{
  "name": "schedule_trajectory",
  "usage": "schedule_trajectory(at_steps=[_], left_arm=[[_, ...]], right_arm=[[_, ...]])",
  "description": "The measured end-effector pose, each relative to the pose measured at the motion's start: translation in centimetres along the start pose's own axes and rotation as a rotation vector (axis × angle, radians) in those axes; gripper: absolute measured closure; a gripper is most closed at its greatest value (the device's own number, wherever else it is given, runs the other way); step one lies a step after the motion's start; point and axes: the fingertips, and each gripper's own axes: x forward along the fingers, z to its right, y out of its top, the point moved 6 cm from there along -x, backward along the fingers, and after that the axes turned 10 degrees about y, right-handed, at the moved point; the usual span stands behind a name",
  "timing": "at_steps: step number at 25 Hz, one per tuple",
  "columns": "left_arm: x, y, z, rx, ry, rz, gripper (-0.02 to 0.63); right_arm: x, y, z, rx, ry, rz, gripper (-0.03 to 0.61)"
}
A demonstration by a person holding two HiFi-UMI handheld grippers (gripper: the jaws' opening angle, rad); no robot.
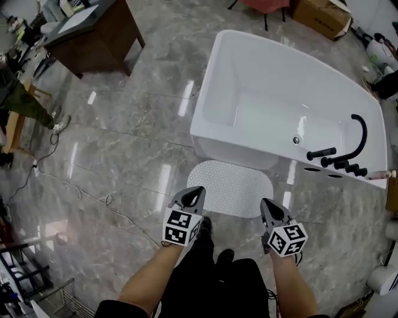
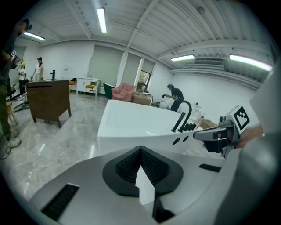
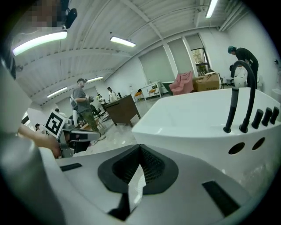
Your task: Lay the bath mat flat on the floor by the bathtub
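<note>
A white oval bath mat [image 1: 231,187] lies flat on the grey marble floor, against the near side of the white bathtub [image 1: 249,81]. My left gripper [image 1: 198,191] hangs above the mat's near left edge, jaws shut and empty. Over the mat's near right edge is my right gripper [image 1: 265,204], also shut with nothing in it. In the left gripper view the left gripper [image 2: 140,151] points at the bathtub [image 2: 140,125]. The right gripper [image 3: 139,149] faces the bathtub [image 3: 197,118] in its own view. The mat is out of sight in both gripper views.
A black faucet [image 1: 348,149] stands on the tub's right rim. A brown wooden cabinet [image 1: 93,34] is at the far left, with a cable [image 1: 81,192] trailing over the floor. A cardboard box [image 1: 320,15] sits behind the tub. People stand in the background [image 3: 83,110].
</note>
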Motion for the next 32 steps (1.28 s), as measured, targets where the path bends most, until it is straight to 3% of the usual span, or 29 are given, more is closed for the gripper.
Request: schedule_trajectory(at_steps=[7, 15, 25, 32], left_arm=[[-4.5, 7.7, 3.0, -0.003, -0.007, 0.074, 0.603], [-9.6, 14.7, 10.1, 0.046, 0.05, 0.215, 0.603], [-16.6, 17.2, 21.6, 0.053, 0.105, 0.326, 0.603], [-19.3, 16.2, 24.9, 0.037, 0.099, 0.345, 0.603]], right_arm=[[-4.5, 9.2, -4.1, -0.072, 0.049, 0.133, 0.565], [-14.1, 12.1, -2.9, -0.102, 0.096, 0.215, 0.565], [-26.1, 14.3, 0.1, -0.156, 0.177, 0.321, 0.566], [-30.2, 14.4, -0.1, -0.182, 0.185, 0.354, 0.565]])
